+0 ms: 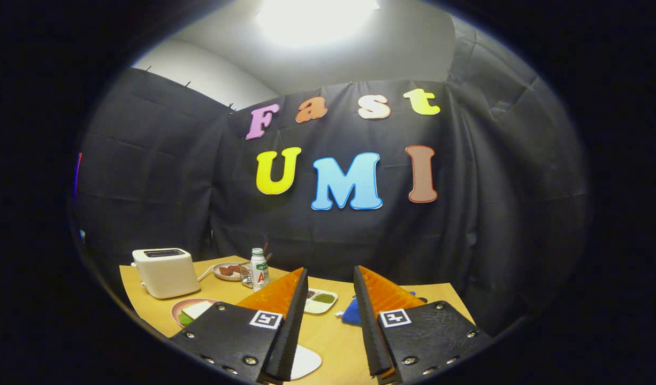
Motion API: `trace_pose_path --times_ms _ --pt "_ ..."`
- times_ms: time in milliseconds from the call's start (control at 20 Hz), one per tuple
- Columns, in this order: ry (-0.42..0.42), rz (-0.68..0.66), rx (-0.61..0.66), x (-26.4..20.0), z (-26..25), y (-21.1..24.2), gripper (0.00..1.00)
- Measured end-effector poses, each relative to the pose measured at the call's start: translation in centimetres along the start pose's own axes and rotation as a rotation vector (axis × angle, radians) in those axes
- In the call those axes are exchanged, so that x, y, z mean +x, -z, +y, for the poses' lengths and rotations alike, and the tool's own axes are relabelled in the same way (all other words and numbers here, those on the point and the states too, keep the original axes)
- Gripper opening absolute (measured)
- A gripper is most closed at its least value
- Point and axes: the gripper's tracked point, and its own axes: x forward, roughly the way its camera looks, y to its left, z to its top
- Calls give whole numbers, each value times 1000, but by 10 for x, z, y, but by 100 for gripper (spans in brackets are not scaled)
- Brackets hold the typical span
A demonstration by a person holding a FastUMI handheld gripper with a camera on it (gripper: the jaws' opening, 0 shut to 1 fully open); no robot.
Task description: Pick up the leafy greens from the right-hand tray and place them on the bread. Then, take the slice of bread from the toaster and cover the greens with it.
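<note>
Gripper view: a wooden table (333,334) is seen under black cloth walls and a bright ceiling light (312,16). The gripper (330,278) is held above it, fingers parted with nothing between them. A toaster (165,271) stands far left; a plate (181,307) before it carries bread (196,309) over greens (185,319). A bottle (259,269), a dish (227,270) and a tray (321,300) lie beyond the fingers. A blue object (351,314) and a white shape (305,361) are partly hidden.

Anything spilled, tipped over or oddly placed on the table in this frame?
Nothing stands out. The toaster and bottle stand upright, the pink plate with bread lies flat, no spill shows. The claw is open above the table, holding nothing.
</note>
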Motion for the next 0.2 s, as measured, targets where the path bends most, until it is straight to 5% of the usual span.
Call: trace_pose_path --times_ms 200 --pt "47 -45 93 -24 -49 0 52"
